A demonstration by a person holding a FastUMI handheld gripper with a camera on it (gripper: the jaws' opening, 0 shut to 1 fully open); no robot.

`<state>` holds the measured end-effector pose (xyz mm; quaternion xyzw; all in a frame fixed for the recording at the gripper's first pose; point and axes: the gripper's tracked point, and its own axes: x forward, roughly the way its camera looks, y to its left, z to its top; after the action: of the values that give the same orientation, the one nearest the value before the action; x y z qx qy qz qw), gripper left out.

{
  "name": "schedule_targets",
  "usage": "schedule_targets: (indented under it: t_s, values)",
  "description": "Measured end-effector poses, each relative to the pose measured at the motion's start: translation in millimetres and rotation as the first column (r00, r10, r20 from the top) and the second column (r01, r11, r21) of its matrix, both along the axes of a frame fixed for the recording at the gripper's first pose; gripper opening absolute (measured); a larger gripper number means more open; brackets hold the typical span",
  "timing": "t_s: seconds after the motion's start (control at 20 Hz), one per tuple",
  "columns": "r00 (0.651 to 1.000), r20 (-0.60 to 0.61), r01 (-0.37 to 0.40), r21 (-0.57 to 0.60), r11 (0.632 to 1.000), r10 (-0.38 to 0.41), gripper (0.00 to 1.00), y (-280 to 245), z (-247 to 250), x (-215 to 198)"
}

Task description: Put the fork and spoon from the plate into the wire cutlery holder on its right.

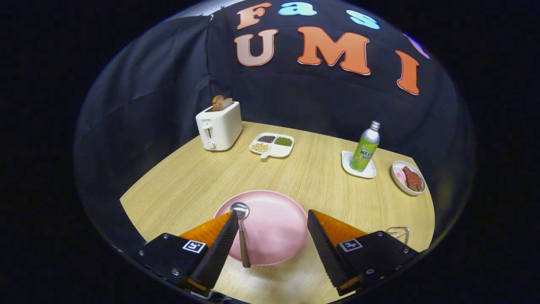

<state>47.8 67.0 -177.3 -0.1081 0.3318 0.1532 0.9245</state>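
So the shiny metal spoon [241, 230] is lying on the round pink plate [274, 228], bowl end pointing away and handle running back over the near rim, right alongside the inner face of the left finger of the claw [270, 228]. No fork on the plate that I can spot, so my guess is that half is already handled, though I can't actually confirm it's in the holder. The wire cutlery holder [398, 233] is just a bit of thin metal loop peeking out beyond the right finger, to the right of the plate, and what's inside it is hidden. The claw is spread wide with nothing in it, straddling most of the plate, so the spoon hasn't been grabbed yet. What's left, I reckon: close on the spoon handle, lift, carry it right, drop it in. Further out on the light wooden bench [190, 181] there's a white toaster with bread [219, 124], a white divided dish of beans [272, 144], a green soda bottle on a small white tray [365, 147], and a white bowl of food [408, 177].
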Motion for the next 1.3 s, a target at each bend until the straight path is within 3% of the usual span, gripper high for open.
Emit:
schedule_targets:
  t_s: [0.6,1.3]
  values:
    - [0.994,-0.061,-0.089,0.069,0.994,0.093,0.93,32,-74,-11]
    - [0.981,-0.128,-0.135,0.064,0.989,0.143,0.46,45,-108,-22]
